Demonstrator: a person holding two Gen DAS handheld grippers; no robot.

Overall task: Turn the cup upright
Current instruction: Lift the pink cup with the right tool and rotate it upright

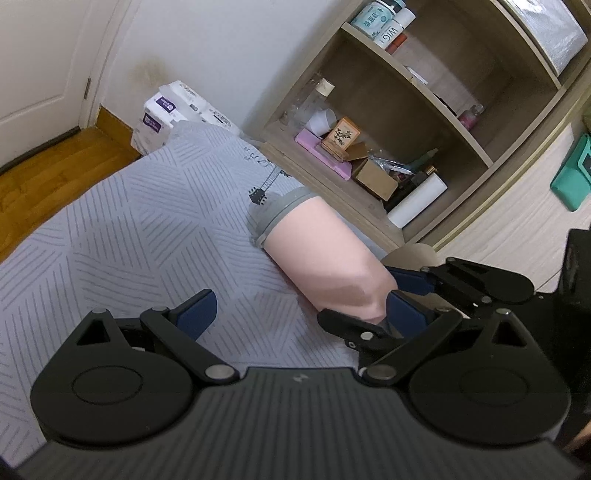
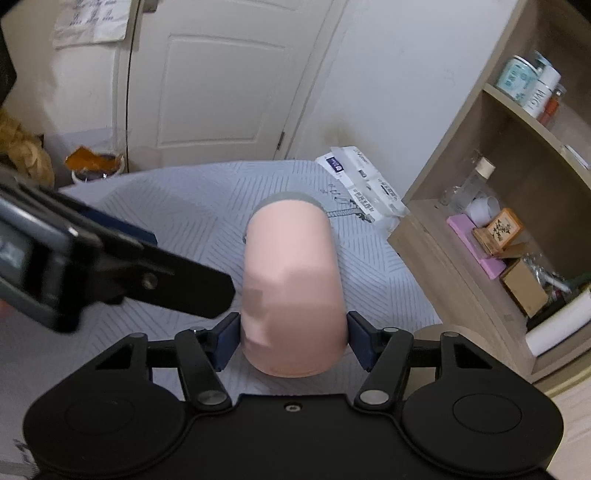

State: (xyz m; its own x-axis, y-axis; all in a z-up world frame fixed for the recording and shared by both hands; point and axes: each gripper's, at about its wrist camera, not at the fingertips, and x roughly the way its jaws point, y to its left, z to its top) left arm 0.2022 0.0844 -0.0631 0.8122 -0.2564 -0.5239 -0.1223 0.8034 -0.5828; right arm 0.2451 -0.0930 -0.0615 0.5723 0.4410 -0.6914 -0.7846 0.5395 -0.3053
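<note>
"WIGI" on white shelf bottle [image 1: 392,34]

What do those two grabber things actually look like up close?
Both the left gripper and right gripper are matte black plastic: round discs, angular link arms with silver rivets, dark blue fingertip pads, and a ribbed grey body. No cables show.

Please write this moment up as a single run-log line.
right gripper: shut on pink cup | left gripper: open, empty | cup: lying tilted on tablecloth, not upright
</note>
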